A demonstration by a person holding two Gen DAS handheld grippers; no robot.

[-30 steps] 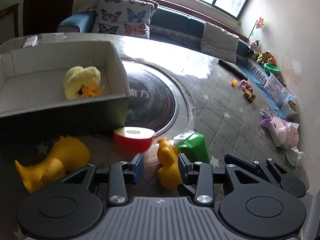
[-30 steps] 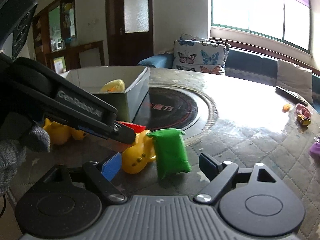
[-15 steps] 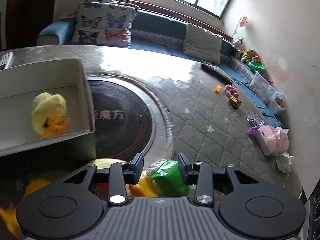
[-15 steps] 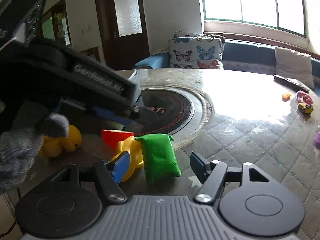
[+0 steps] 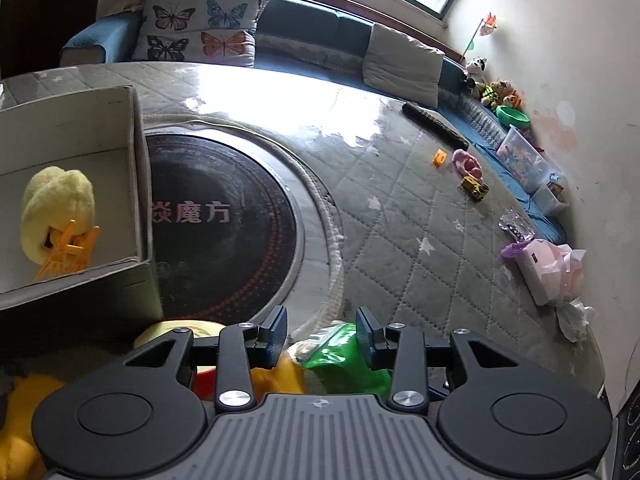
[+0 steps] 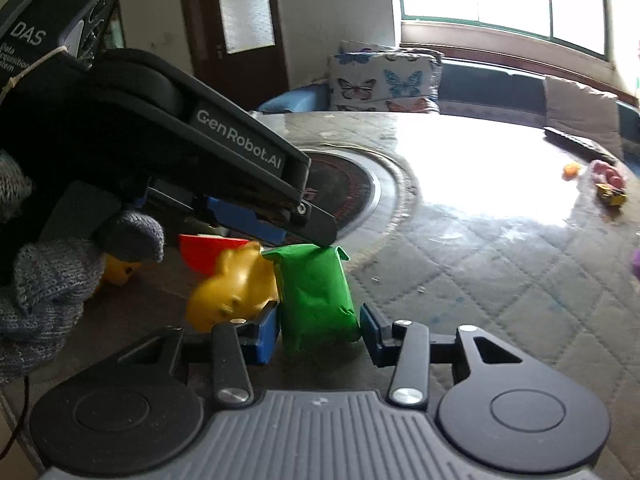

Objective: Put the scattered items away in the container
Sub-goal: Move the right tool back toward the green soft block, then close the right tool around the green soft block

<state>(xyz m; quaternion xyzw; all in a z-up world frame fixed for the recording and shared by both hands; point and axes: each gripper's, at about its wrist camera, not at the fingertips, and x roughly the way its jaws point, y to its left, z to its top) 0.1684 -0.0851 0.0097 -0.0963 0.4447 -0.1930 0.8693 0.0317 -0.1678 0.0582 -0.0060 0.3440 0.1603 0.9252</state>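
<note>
Quilted grey table covering is forming the work surface, with a dark round inset plate at its centre and a sofa with butterfly cushions standing behind it. On this surface, the green pouch is standing upright between the fingers of the right gripper. Those jaws have just been closing around the pouch; the left pad is lying against its side, while the right pad is sitting right at its lower edge, and firm contact there cannot be confirmed. A yellow duck is leaning against the pouch's left side, and a red apple half is lying just behind the duck.

The left gripper is hovering over the same cluster with its jaws standing wide and nothing pinched between them; in the right wrist view one of its fingertips is sitting at the pouch's top edge. A grey knitted glove is covering the hand that is carrying it.

Further left, the white cardboard box is resting on the table beside the inset plate. A yellow plush toy and an orange plastic piece are lying inside it. Small toys are lying well apart near the far right rim.
</note>
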